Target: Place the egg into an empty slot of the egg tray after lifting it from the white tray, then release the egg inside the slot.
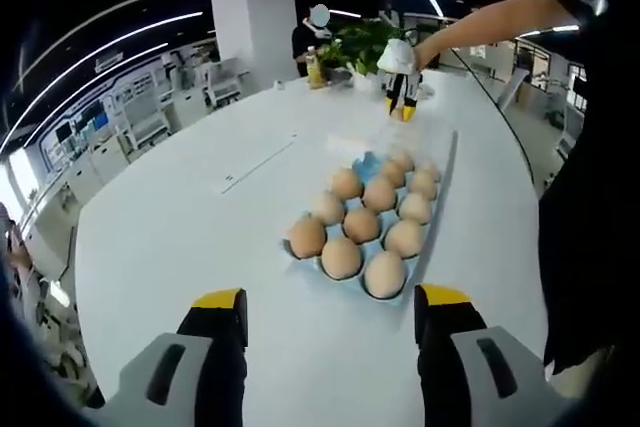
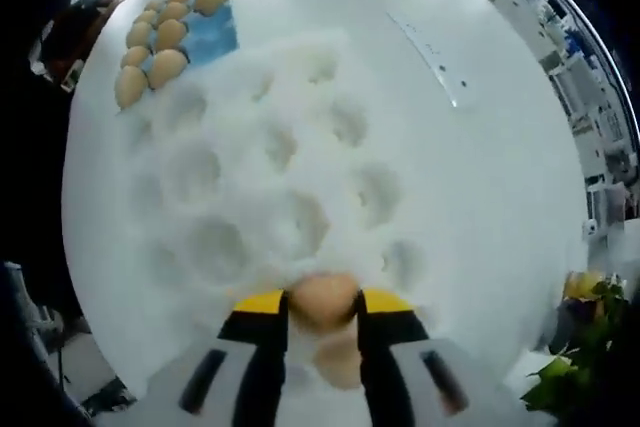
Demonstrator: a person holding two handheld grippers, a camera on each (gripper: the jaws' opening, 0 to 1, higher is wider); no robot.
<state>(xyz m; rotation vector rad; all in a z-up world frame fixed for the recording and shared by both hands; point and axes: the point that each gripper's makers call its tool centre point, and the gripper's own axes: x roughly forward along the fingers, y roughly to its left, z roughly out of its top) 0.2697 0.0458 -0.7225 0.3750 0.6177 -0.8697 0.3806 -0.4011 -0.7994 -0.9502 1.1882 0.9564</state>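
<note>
Now R gripper grips egg over white tray.

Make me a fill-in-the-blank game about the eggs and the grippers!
1. The right gripper is shut on an ____.
2. The egg tray full of eggs is coloured ____.
3. The left gripper holds nothing, so it is ____.
4. The white tray under the right gripper has slots that are ____.

Missing words: egg; blue; open; empty

Tan eggs, seemingly blue egg tray, white table
</note>
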